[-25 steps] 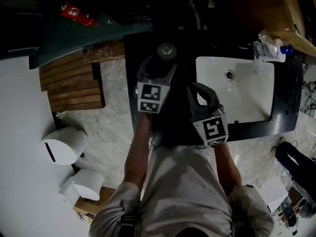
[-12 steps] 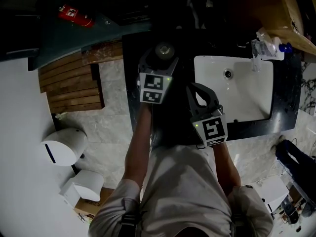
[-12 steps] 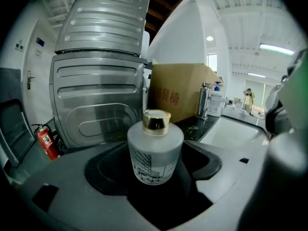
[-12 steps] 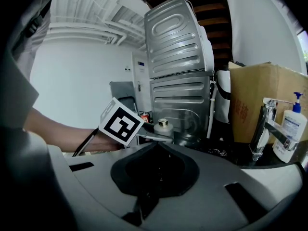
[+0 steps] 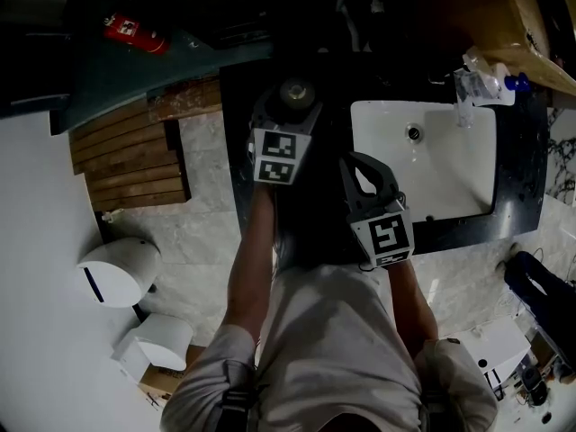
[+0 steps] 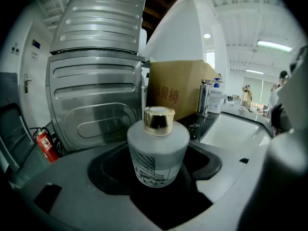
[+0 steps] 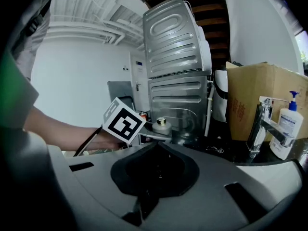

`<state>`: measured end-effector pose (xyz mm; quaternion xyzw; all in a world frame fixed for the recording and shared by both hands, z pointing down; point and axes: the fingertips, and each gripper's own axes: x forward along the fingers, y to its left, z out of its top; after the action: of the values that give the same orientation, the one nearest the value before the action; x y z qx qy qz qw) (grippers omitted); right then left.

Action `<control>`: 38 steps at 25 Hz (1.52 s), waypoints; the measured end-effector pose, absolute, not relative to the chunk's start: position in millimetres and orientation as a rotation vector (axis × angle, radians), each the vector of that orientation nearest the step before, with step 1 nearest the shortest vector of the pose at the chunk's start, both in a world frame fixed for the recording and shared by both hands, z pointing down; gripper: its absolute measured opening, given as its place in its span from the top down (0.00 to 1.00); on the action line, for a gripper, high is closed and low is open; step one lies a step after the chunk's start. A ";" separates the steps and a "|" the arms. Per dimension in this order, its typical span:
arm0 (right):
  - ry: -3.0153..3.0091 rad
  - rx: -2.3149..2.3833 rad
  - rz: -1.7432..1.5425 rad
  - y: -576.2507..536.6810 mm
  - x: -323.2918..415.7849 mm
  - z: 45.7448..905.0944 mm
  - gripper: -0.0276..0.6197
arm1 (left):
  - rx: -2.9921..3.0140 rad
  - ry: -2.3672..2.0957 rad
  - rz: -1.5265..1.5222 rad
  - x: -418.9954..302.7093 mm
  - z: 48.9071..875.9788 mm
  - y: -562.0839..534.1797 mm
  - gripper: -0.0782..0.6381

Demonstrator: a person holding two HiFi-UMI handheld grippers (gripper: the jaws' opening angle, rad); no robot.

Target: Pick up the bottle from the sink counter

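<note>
My left gripper (image 5: 290,113): jaws have just been opening and stand wide apart. The bottle (image 6: 158,150) stands upright between them on the dark tabletop (image 5: 526,178), left of the sink (image 5: 432,169). My right gripper (image 5: 358,162): jaws together, nothing between.

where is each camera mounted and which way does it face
Head view: on the head, facing steeply down at sink; both forearms, left tool and right tool show.
Left gripper view: on left tool, along its jaws, just been opening, bottle between them.
Right gripper view: on right tool, along its shut jaws; left forearm shows.
Shared: both gripper views show bottle and box.
</note>
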<state>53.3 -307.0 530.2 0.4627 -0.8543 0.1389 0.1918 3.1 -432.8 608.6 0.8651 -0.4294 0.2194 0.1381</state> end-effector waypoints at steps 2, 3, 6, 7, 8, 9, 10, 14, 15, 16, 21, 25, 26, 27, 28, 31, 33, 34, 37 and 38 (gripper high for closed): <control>-2.398 1.303 0.389 -308.0 53.0 530.7 0.96 | 2.504 -1.243 0.636 3.2 608.6 -432.8 0.44; -2.399 1.305 0.388 -308.6 52.4 530.7 0.96 | 2.505 -1.242 0.638 3.4 608.5 -432.5 0.44; -2.403 1.306 0.383 -309.8 50.1 530.0 0.96 | 2.510 -1.235 0.641 4.4 608.5 -430.8 0.44; -2.403 1.307 0.383 -310.0 49.4 529.9 0.96 | 2.511 -1.233 0.643 4.9 608.7 -430.1 0.44; -2.403 1.308 0.385 -310.1 48.8 529.9 0.96 | 2.511 -1.231 0.645 5.4 608.8 -429.3 0.44; -2.403 1.309 0.386 -310.2 48.3 529.8 0.96 | 2.510 -1.229 0.646 5.7 608.9 -428.5 0.44; -2.404 1.309 0.383 -310.3 47.7 529.5 0.96 | 2.510 -1.228 0.646 5.8 608.9 -427.5 0.44; -2.405 1.310 0.368 -309.7 47.9 528.3 0.96 | 2.521 -1.212 0.644 7.9 609.1 -421.3 0.44; -2.404 1.312 0.367 -309.3 48.7 528.2 0.96 | 2.522 -1.207 0.642 8.9 609.1 -419.4 0.44; -2.402 1.315 0.369 -308.7 49.3 528.0 0.96 | 2.523 -1.203 0.639 9.6 608.9 -417.1 0.44; -2.400 1.330 0.348 -307.2 51.0 522.7 0.96 | 2.529 -1.178 0.603 11.5 604.1 -403.9 0.44; -2.399 1.343 0.327 -304.5 54.2 518.5 0.96 | 2.550 -1.167 0.593 14.9 595.4 -392.2 0.44; -2.399 1.346 0.321 -303.3 54.9 517.2 0.96 | 2.556 -1.165 0.590 15.5 592.0 -388.8 0.44; -2.400 1.350 0.315 -302.3 55.5 515.5 0.96 | 2.562 -1.163 0.586 15.7 588.1 -385.4 0.44; -2.400 1.353 0.309 -301.5 56.0 513.5 0.96 | 2.568 -1.161 0.582 15.6 583.7 -382.1 0.44; -2.403 1.367 0.292 -300.3 57.7 507.0 0.96 | 2.582 -1.161 0.564 13.5 569.0 -373.4 0.44; -2.407 1.374 0.284 -299.5 58.8 503.0 0.96 | 2.587 -1.163 0.549 11.2 559.3 -367.4 0.44; -2.409 1.377 0.280 -299.0 59.2 501.1 0.96 | 2.590 -1.163 0.546 10.0 554.7 -364.3 0.44; -2.411 1.388 0.263 -297.4 59.7 495.1 0.96 | 2.602 -1.163 0.553 6.1 543.1 -354.1 0.44; -2.412 1.393 0.256 -297.0 59.7 492.7 0.96 | 2.604 -1.161 0.549 4.6 539.2 -350.7 0.44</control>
<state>59.7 -297.0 492.7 0.4907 -0.8495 0.0902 0.1714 4.6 -350.7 539.2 0.8905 -0.3969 0.1879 0.1189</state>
